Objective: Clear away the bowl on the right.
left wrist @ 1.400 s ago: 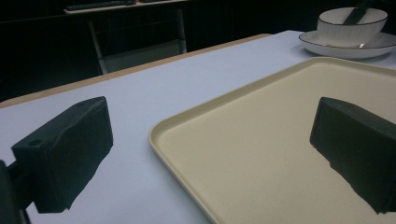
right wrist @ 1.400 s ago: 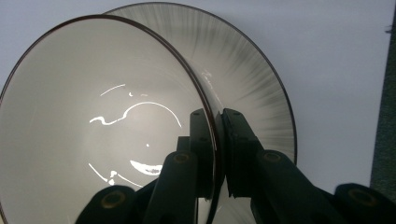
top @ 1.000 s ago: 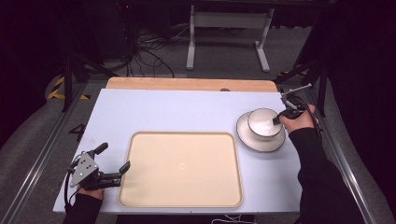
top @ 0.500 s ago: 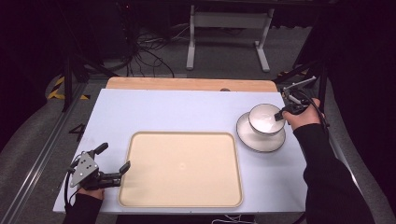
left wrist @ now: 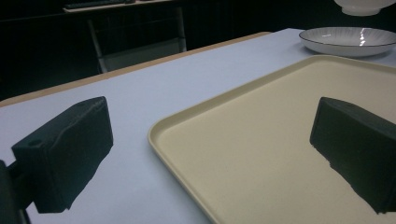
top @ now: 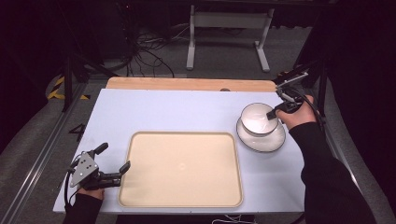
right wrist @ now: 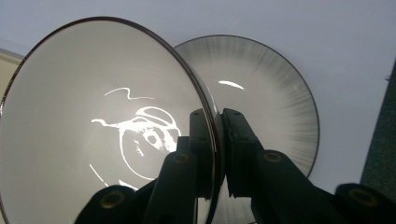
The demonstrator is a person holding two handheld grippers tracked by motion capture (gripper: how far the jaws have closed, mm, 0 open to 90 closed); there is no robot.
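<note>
A white bowl (top: pixel 257 119) hangs lifted above a white dark-rimmed plate (top: pixel 261 140) at the table's right. My right gripper (top: pixel 273 113) is shut on the bowl's rim. In the right gripper view the bowl (right wrist: pixel 93 126) is tilted, with its rim pinched by my right gripper (right wrist: pixel 217 135), and the plate (right wrist: pixel 275 102) lies behind it. A cream tray (top: pixel 182 169) lies empty at the front middle. My left gripper (top: pixel 114 163) stands open at the tray's left edge, one jaw over the tray (left wrist: pixel 261 140) and one over the table, holding nothing. The left gripper view shows the plate (left wrist: pixel 348 39) far off with the bowl (left wrist: pixel 364 5) above it.
The white table top (top: pixel 177 112) ends in a wooden strip (top: pixel 187 84) along the far edge. Beyond it stand a metal frame (top: pixel 229 32) and cables (top: pixel 144 51) on a dark floor. A rail (top: pixel 37 154) runs beside the table's left.
The right gripper has lifted the bowl off the plate and moved it slightly back and up. The left gripper has stayed where it was.
</note>
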